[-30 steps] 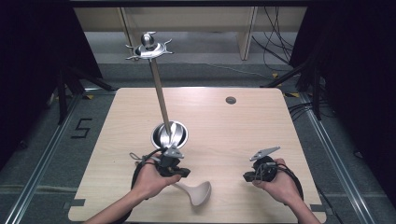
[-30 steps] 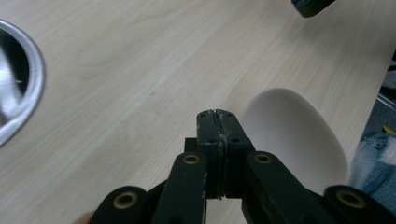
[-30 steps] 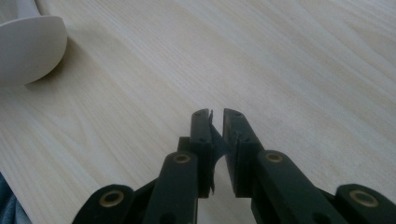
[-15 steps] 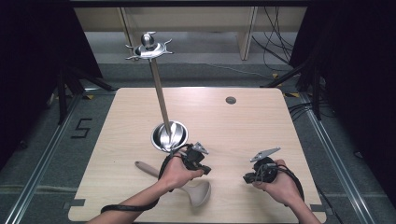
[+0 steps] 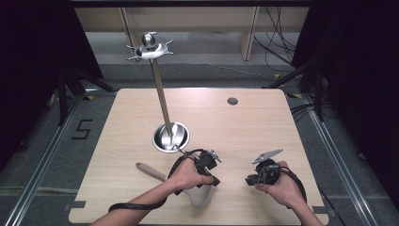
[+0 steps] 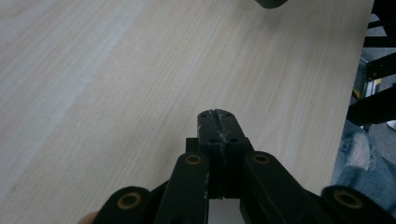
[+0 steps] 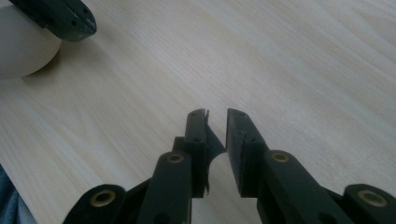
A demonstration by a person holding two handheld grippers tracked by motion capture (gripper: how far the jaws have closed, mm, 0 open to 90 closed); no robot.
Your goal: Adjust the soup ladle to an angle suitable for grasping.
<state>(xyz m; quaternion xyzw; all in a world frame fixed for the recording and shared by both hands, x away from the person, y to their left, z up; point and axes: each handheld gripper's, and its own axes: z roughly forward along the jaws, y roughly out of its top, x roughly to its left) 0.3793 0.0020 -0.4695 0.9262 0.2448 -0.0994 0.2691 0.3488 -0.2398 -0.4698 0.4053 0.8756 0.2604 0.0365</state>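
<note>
- Pale wood counter [image 5: 263, 127] on grey flooring, dark curtains either side.
- Beige ladle [image 5: 200, 197] lies flat on the counter, its bowl right under the left gripper [image 6: 218, 119], its handle running away behind that hand.
- Left gripper's fingers are pressed together with nothing between them, held over bare wood.
- Right gripper [image 7: 216, 116] rests low near the counter's front edge, fingers slightly apart, empty; the ladle's bowl is ahead of them.
- Metal stand [image 5: 162, 106] with a round base stands beyond the left gripper's fingers.
</note>
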